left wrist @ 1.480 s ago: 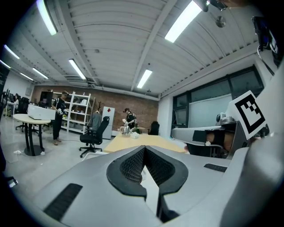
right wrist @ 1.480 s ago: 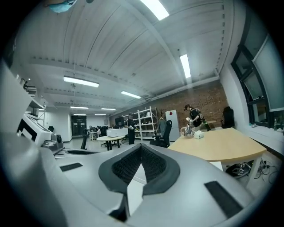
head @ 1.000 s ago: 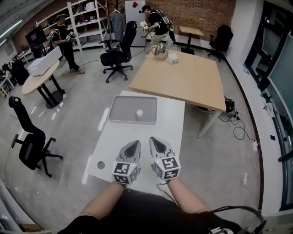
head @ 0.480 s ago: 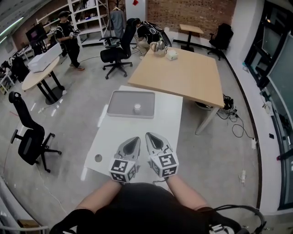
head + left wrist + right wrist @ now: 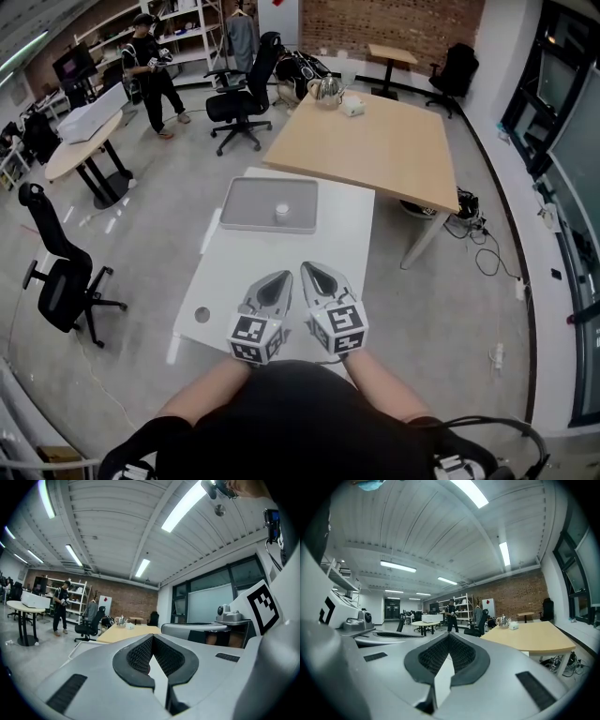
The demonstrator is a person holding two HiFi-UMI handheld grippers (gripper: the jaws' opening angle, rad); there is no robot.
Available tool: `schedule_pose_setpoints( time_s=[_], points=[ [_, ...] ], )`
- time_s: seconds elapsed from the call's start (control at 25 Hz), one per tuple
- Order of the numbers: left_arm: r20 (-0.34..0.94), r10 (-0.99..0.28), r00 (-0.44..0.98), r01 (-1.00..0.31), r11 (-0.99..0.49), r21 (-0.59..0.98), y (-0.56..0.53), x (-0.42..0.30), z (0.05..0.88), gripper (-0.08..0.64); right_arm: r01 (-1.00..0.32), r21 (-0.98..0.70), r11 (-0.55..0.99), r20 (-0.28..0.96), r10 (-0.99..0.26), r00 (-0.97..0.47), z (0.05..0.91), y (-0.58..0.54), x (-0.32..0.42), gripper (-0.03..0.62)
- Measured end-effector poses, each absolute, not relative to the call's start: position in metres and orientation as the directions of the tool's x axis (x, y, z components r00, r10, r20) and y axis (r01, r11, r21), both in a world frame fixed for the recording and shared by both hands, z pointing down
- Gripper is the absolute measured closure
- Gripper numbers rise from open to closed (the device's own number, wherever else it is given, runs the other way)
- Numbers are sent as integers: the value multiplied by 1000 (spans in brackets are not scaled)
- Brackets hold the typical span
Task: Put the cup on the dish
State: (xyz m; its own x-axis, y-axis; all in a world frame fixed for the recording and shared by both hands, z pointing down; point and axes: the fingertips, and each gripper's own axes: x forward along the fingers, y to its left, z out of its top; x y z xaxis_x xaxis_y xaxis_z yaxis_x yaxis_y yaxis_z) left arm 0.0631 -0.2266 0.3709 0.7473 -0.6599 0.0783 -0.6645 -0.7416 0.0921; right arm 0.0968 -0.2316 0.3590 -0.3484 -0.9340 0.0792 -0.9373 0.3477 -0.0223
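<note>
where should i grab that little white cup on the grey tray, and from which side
Probably across its side wall, coming in low from the near edge of the table. The cup stands upright and alone on the grey tray, so both flanks look free. It is too small to tell if it has a handle. The left gripper and right gripper are shut; open one first.
</note>
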Motion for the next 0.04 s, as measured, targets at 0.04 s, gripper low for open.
schedule_pose_setpoints(
  time_s=[0.04],
  points=[
    [75, -661, 747, -665, -741, 90, -226, 64, 371, 563, -938, -20, 345, 78, -935, -345, 359, -232, 98, 580]
  ],
)
